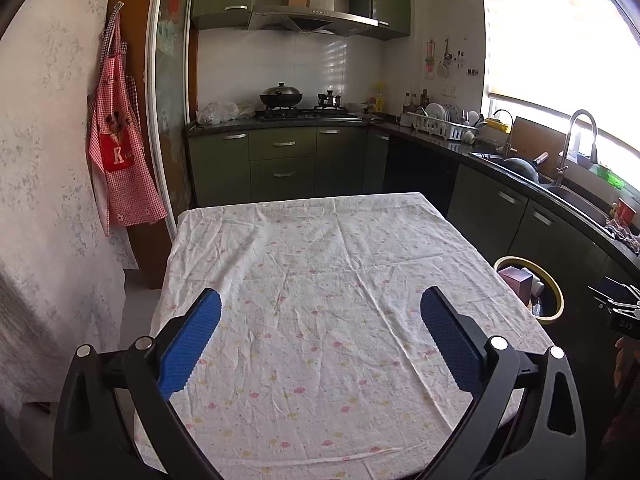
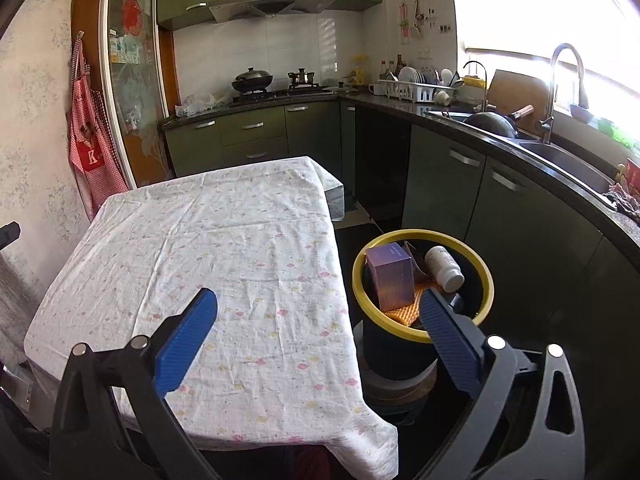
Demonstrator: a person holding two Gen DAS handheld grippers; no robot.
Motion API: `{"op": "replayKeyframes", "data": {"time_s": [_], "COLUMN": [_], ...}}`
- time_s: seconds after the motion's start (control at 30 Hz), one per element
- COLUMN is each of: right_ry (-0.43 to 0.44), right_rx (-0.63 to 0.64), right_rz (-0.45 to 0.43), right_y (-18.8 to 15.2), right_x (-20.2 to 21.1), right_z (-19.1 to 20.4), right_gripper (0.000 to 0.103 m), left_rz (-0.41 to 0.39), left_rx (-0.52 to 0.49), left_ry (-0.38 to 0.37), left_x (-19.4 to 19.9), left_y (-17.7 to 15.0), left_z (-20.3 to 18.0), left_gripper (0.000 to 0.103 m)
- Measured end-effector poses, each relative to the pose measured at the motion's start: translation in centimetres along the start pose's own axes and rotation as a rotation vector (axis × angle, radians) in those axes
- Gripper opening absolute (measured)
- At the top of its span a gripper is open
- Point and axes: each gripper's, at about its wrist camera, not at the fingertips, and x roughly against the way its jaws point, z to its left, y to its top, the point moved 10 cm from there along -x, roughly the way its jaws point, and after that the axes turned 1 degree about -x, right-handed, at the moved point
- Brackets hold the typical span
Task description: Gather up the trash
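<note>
A black bin with a yellow rim (image 2: pixel 424 236) stands on the floor right of the table. In it lie a purple box (image 2: pixel 390 276), a white bottle (image 2: pixel 444 266) and an orange textured piece (image 2: pixel 404 314). My right gripper (image 2: pixel 320 316) hangs open over the table's right edge, its right finger beside the bin's near rim, nothing between the blue pads. My left gripper (image 1: pixel 320 312) is open above the flowered tablecloth (image 1: pixel 320 280), holding nothing. From the left wrist view the bin (image 1: pixel 554 300) shows past the table's right edge, with the purple box (image 1: pixel 516 280) inside.
A wall runs along the table's left side, with a red checked apron (image 1: pixel 120 152) hanging on it. Green kitchen cabinets, a stove with a wok (image 1: pixel 282 98) and a counter with a sink (image 2: pixel 560 160) curve round the back and right. A dark floor strip separates table and cabinets.
</note>
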Motion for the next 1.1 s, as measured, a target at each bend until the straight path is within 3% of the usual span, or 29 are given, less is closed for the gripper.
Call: {"op": "replayKeyframes", "data": {"time_s": [1.1], "right_ry": [-0.039], "right_rx": [-0.013], "right_rz": [-0.018], "right_y": [0.9], "right_x": [-0.8], "right_z": [-0.8], "right_gripper": [0.096], "left_rz": [0.023], "left_rx": [0.002], "left_ry": [0.015], "left_x": [-0.2], "left_y": [-0.4], "left_z": [0.8], "left_gripper": [0.098]}}
